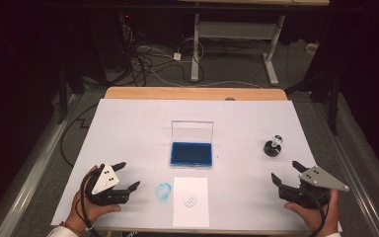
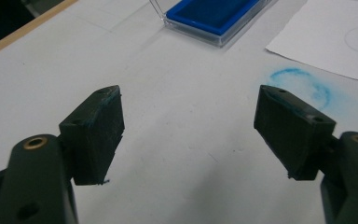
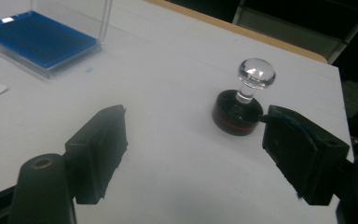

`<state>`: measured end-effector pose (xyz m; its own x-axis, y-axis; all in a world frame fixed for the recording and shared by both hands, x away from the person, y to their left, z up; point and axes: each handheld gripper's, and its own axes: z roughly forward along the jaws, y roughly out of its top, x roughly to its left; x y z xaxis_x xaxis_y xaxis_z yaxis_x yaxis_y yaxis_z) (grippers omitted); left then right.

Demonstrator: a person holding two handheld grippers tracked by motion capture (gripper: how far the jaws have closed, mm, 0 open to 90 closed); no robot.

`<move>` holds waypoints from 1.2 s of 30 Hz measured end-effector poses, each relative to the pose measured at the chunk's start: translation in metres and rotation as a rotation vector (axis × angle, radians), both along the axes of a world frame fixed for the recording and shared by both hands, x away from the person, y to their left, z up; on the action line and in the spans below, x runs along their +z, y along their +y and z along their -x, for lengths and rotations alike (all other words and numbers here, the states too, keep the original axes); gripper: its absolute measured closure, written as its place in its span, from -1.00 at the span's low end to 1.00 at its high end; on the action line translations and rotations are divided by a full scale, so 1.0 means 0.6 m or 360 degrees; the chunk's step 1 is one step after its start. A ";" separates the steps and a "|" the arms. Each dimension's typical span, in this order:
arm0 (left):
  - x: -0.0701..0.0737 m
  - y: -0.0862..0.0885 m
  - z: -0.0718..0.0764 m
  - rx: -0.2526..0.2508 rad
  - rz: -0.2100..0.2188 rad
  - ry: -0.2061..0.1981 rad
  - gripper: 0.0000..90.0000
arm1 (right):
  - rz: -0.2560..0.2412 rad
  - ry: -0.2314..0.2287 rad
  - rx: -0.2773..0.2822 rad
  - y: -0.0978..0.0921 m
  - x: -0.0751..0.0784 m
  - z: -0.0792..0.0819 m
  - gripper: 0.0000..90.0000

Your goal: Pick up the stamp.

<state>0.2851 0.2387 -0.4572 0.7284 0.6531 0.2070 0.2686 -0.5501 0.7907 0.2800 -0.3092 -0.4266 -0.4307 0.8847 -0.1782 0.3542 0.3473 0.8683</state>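
A blue ink pad [image 1: 191, 154] lies in an open clear case at the table's middle, its lid standing upright behind it. A round black stamp [image 1: 272, 146] with a clear knob stands upright at the right. Close to the front edge lies a white paper sheet [image 1: 191, 201] with a faint round mark, and a blue ink ring [image 1: 163, 191] stains the table just left of it. My left gripper [image 1: 127, 176] rests open at the front left, nothing between its jaws. My right gripper [image 1: 286, 171] is open at the front right, just short of the stamp [image 3: 239, 109].
A white sheet covers the table [image 1: 128, 128], with a wooden edge along the far side. Beyond it stand the legs of another table [image 1: 195, 49] and loose cables on the floor. In the left gripper view the ink pad [image 2: 214, 14] and paper [image 2: 335, 37] lie ahead.
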 end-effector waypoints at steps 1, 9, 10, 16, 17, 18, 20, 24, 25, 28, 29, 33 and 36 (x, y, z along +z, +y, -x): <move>0.000 0.000 0.000 0.0000 0.0000 0.0000 -0.48 | -0.0003 0.0029 -0.0003 -0.002 0.000 -0.006 -0.51; -0.003 -0.002 -0.004 -0.0027 -0.0021 0.0022 -0.48 | 0.0028 0.0070 -0.0029 -0.013 0.010 -0.056 -0.51; -0.003 -0.002 -0.004 -0.0027 -0.0021 0.0022 -0.48 | 0.0028 0.0081 -0.0036 -0.013 0.011 -0.064 -0.51; -0.005 -0.004 0.000 -0.0070 -0.0015 0.0045 -0.49 | 0.0046 0.0183 -0.0031 -0.018 0.017 -0.123 -0.52; -0.005 -0.004 0.000 -0.0070 -0.0015 0.0045 -0.49 | 0.0043 0.0198 -0.0027 -0.016 0.019 -0.132 -0.53; -0.006 -0.003 -0.001 -0.0073 -0.0009 0.0045 -0.49 | 0.0061 0.0209 -0.0017 -0.015 0.020 -0.141 -0.53; -0.007 -0.003 -0.002 -0.0065 -0.0026 0.0050 -0.49 | 0.0094 0.0227 -0.0012 -0.010 0.022 -0.156 -0.49; -0.008 -0.003 -0.004 -0.0063 -0.0030 0.0059 -0.49 | 0.0128 0.0325 0.0002 -0.003 0.019 -0.184 -0.40; -0.009 -0.003 -0.004 -0.0067 -0.0034 0.0061 -0.48 | 0.0131 0.0332 0.0003 -0.002 0.018 -0.190 -0.39; -0.008 -0.002 -0.004 -0.0065 -0.0022 0.0067 -0.48 | 0.0124 0.0412 -0.0002 -0.003 0.014 -0.207 -0.38; -0.008 -0.002 -0.004 -0.0065 -0.0022 0.0067 -0.48 | 0.0121 0.0431 0.0002 -0.004 0.012 -0.211 -0.35; -0.010 -0.001 -0.005 -0.0080 -0.0031 0.0082 -0.48 | 0.0093 0.0479 0.0013 -0.011 0.008 -0.222 -0.21; -0.011 -0.001 -0.007 -0.0079 -0.0030 0.0089 -0.48 | 0.0100 0.0470 0.0015 -0.010 0.010 -0.225 -0.14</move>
<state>0.2890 0.2381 -0.4636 0.7705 0.6124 0.1770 0.2842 -0.5786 0.7645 0.4152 -0.3154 -0.4206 -0.4802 0.8716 -0.0984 0.5846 0.4017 0.7049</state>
